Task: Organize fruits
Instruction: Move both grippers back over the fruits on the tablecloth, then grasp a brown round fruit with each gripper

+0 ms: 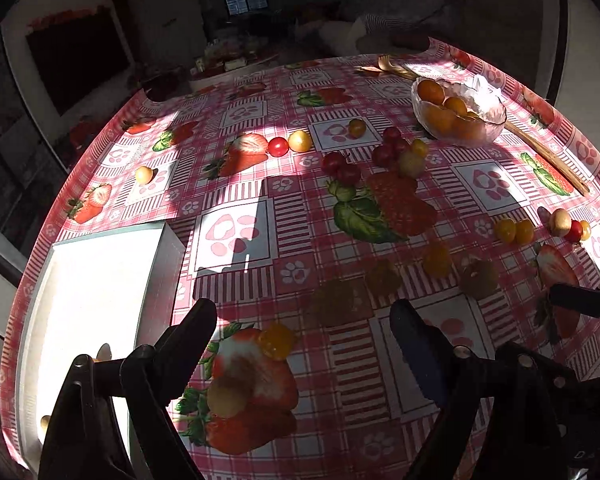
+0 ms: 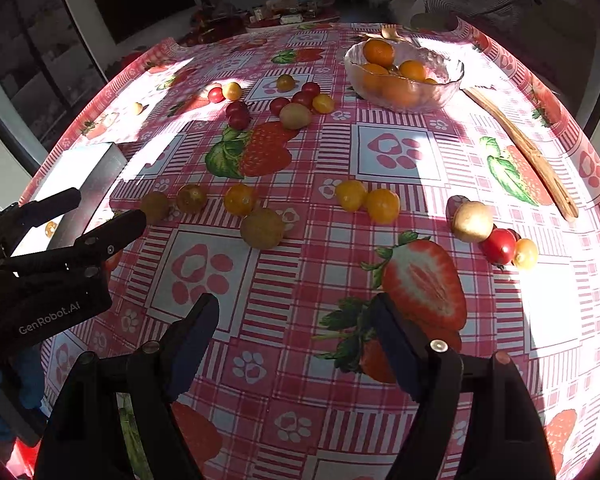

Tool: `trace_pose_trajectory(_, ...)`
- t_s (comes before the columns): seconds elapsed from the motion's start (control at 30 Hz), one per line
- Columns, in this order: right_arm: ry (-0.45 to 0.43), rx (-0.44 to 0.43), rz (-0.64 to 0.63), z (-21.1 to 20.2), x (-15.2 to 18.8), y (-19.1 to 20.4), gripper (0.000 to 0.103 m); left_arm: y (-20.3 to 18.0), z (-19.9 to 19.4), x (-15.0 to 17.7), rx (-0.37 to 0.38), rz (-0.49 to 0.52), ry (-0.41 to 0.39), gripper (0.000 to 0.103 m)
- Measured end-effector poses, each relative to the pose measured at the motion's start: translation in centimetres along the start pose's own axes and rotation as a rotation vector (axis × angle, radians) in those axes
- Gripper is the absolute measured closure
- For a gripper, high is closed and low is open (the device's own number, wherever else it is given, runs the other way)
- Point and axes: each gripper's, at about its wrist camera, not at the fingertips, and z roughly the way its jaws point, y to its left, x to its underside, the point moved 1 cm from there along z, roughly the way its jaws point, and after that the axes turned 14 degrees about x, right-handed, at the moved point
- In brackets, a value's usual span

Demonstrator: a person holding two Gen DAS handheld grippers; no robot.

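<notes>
Small fruits lie scattered over a strawberry-print tablecloth (image 2: 396, 152): red cherry tomatoes (image 2: 300, 99), yellow ones (image 2: 382, 205) and brownish round fruits (image 2: 262, 228). At the far right, a glass bowl (image 2: 452, 70) holds oranges (image 2: 378, 51). My left gripper (image 1: 302, 316) hangs open above the cloth, over a yellow tomato (image 1: 276, 340) and a pale round fruit (image 1: 226, 398), gripping nothing. My right gripper (image 2: 294, 312) is open too, over bare cloth. The left gripper (image 2: 100, 210) also shows at the left of the right wrist view.
A white tray (image 1: 96, 292) sits at the table's near left edge, beside my left gripper. Wooden tongs (image 2: 528, 148) lie along the right side past the bowl (image 1: 488, 128). Sunlight and deep shadow split the table. Dark room furniture stands beyond the far edge.
</notes>
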Motion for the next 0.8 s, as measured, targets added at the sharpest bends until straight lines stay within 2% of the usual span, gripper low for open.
trace_pose_trajectory(0.03, -0.003, 0.000, -0.004, 0.1, -0.1, 0.0, 0.022, 0.0, 0.5, -0.1, 0.002, 0.005, 0.009, 0.024)
trace_pose_trajectory(0.07, -0.004, -0.001, -0.007, 0.2, -0.1, 0.0, 0.022, 0.0, 1.0, -0.2, 0.007, 0.008, 0.026, 0.029)
trace_pose_trajectory(0.13, -0.009, -0.006, -0.012, 0.4, -0.3, 0.1, 0.022, 0.3, 1.9, -0.2, 0.012, 0.002, 0.055, 0.033)
trace_pose_trajectory(0.23, -0.020, -0.009, -0.025, 0.6, -0.6, 0.4, 0.024, 0.7, 2.4, -0.3, 0.021, -0.006, 0.048, 0.033)
trace_pose_trajectory(0.3, -0.028, -0.007, -0.040, 0.9, -0.9, 0.7, 0.026, 0.7, 2.6, -0.6, 0.029, -0.003, 0.049, 0.044)
trace_pose_trajectory(0.4, -0.040, -0.006, -0.062, 1.2, -1.6, 1.4, 0.029, 0.6, 2.9, -1.0, 0.044, 0.008, 0.054, 0.053)
trace_pose_trajectory(0.43, -0.043, -0.004, -0.069, 1.4, -1.9, 1.8, 0.031, 0.6, 3.0, -1.1, 0.057, 0.008, 0.054, 0.062)
trace_pose_trajectory(0.47, -0.047, -0.001, -0.075, 1.5, -2.1, 2.0, 0.031, 0.5, 3.0, -1.1, 0.079, 0.005, 0.056, 0.066)
trace_pose_trajectory(0.57, -0.055, 0.005, -0.084, 1.8, -2.7, 2.4, 0.041, 0.4, 3.0, -1.0, 0.094, 0.001, 0.050, 0.073)
trace_pose_trajectory(0.6, -0.056, 0.003, -0.082, 1.9, -2.9, 2.5, 0.048, 0.4, 2.9, -1.0, 0.104, -0.006, 0.048, 0.076)
trace_pose_trajectory(0.63, -0.056, 0.000, -0.080, 2.0, -3.1, 2.5, 0.057, 0.4, 2.9, -0.9, 0.101, -0.014, 0.046, 0.076)
trace_pose_trajectory(0.7, -0.051, -0.009, -0.068, 2.1, -3.3, 2.3, 0.067, 0.4, 2.7, -0.7, 0.101, -0.035, 0.041, 0.076)
trace_pose_trajectory(0.8, -0.039, -0.028, -0.049, 2.0, -3.2, 1.9, 0.074, 0.6, 2.1, -0.1, 0.110, -0.073, 0.032, 0.076)
